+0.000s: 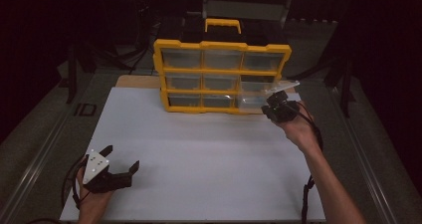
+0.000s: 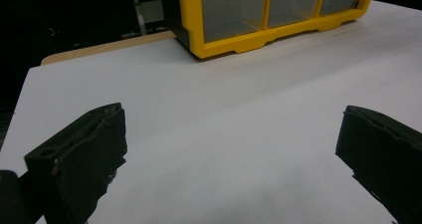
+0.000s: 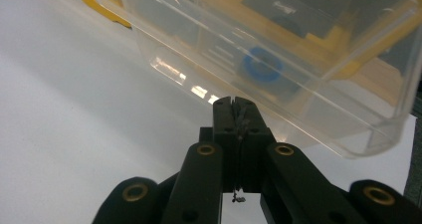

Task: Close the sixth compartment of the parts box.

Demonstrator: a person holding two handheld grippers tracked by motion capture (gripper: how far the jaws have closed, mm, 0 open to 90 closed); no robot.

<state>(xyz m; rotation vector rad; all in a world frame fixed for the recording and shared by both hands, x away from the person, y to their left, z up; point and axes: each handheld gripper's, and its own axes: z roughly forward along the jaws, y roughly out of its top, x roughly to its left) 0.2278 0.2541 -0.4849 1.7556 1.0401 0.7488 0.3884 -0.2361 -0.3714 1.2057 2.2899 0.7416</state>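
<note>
**Clear drawer out at the organizer's right end**

On the left, I'm holding the left hand-held gripper (image 1: 121,160) low over the white bench (image 1: 209,154), jaws spread wide with nothing between them. Moving right, the yellow organizer (image 1: 221,47) is standing at the bench's far edge. My right hand-held gripper (image 1: 272,103) is pinching the clear drawer (image 3: 278,59), jaws pressed together on its front lip, the drawer tilting beside the organizer's lower right corner.
</note>
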